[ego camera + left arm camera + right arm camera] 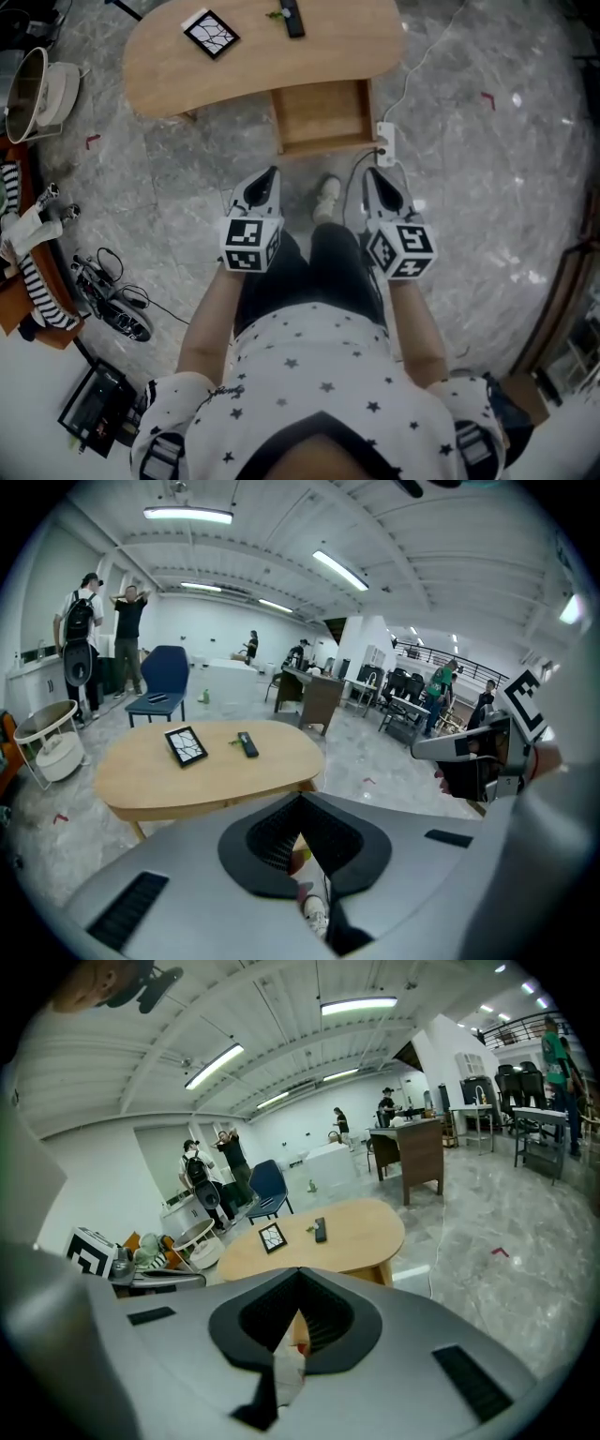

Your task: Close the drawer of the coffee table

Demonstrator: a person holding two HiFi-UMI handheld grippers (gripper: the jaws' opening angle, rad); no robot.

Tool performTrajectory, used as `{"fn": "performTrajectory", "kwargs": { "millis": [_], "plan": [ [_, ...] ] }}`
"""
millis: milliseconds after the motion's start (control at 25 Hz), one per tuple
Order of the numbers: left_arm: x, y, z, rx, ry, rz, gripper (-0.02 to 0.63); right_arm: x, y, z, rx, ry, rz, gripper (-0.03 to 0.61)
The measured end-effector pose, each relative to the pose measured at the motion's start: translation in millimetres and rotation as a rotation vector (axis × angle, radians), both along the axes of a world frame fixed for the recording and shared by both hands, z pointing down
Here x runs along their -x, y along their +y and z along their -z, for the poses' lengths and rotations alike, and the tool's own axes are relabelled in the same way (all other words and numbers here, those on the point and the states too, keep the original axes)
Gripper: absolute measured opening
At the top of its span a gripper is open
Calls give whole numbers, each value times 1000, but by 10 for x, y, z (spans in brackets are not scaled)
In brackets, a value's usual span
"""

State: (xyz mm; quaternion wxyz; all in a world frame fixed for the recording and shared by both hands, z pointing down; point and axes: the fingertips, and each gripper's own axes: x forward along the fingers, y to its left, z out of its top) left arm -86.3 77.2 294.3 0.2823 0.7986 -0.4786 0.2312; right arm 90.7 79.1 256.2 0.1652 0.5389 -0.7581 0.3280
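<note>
Drawer (322, 114) pulled out | left gripper (271, 172) closed, empty | right gripper (371, 173) closed, empty

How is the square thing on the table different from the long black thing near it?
The square frame is broad, with a black rim and a white face crossed by black lines; the remote is long, narrow and all black. In the head view the square frame sits turned cornerwise, while the remote runs nearly straight. Both lie flat on the coffee table, apart from each other.

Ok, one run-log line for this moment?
drawer: open | left tongs: shut, empty | right tongs: shut, empty | both short of drawer
</note>
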Motion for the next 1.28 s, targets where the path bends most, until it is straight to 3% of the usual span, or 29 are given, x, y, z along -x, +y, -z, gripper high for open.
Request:
{"fn": "performTrajectory", "kwargs": {
  "millis": [720,1280],
  "plan": [
    [-11,-183,-1426,114,-42,179,8,-764,-384,-1580,116,122,75,8],
    [94,-117,-2492,223,-101,197,8,-1105,-449,-2664,192,182,51,8]
  ]
}}
